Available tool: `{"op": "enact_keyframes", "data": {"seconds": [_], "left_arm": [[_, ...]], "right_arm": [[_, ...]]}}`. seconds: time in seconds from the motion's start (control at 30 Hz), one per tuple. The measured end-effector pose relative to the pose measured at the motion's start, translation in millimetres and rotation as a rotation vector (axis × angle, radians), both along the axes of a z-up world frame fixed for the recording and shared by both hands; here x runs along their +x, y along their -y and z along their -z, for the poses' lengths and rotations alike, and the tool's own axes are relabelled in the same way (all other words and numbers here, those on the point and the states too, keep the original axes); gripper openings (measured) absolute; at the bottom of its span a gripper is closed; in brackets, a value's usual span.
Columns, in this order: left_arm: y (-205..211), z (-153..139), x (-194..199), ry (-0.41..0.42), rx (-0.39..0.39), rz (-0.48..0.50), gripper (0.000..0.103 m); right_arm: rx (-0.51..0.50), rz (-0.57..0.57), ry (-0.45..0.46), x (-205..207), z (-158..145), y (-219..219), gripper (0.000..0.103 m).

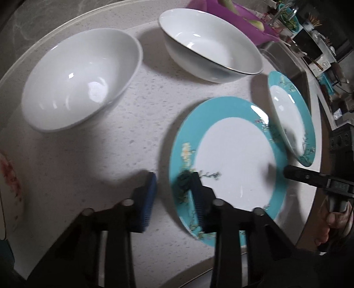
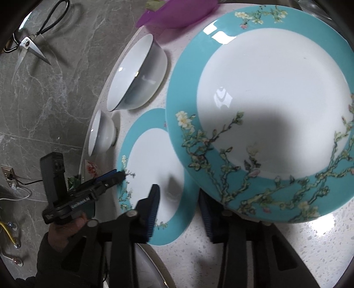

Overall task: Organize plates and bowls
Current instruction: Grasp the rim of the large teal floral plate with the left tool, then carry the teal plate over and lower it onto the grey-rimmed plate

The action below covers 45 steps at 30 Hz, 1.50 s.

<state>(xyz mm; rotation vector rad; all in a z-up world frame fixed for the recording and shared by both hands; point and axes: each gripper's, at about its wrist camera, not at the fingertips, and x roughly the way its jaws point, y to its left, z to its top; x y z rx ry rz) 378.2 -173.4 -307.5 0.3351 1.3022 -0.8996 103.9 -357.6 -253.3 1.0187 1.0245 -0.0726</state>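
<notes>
Gripping both teal plates at their rims — left hand-held gripper (image 1: 174,188) clamps flat plate (image 1: 227,164), right hand-held gripper (image 2: 180,210) clamps tilted plate (image 2: 272,106); lift level, stack gently.

Bare tabletop (image 1: 137,124) lies open between the bowls (image 1: 81,82) and the plates (image 1: 232,159). A purple tub (image 1: 232,20) blocks the far edge.

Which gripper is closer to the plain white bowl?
Left. The left gripper sits at the flat teal plate's rim, nearer the plain white bowl; the right gripper is beyond that plate.
</notes>
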Motion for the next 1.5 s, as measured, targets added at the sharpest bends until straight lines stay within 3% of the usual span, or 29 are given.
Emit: {"op": "enact_keyframes", "data": {"seconds": [0.07,0.17,0.37,0.73,1.03,1.33,1.5], "left_arm": [[5,-1,-2,-0.003,0.0,0.016,0.021],[10,-2,-4,0.015,0.021,0.024,0.021],[5,-6,-10,0.029,0.043,0.027,0.02],[1,-4,-19,0.013,0.045,-0.017,0.019],[-19,-31,-23,0.017,0.028,-0.063,0.019],[-75,-59,-62,0.019,0.014,-0.175,0.019],[-114,-66,-99,0.01,0.029,-0.251,0.019]], "right_arm": [[-0.01,-0.002,-0.017,-1,1,1,0.021],[-0.011,-0.004,-0.032,-3,3,3,0.014],[-0.058,-0.025,-0.047,0,-2,-1,0.013],[-0.045,-0.024,-0.055,6,-6,-4,0.013],[-0.046,-0.052,-0.027,17,-28,-12,0.013],[-0.046,-0.21,0.002,23,-60,-38,0.013],[-0.034,-0.329,-0.016,19,-60,-61,0.013]]}}
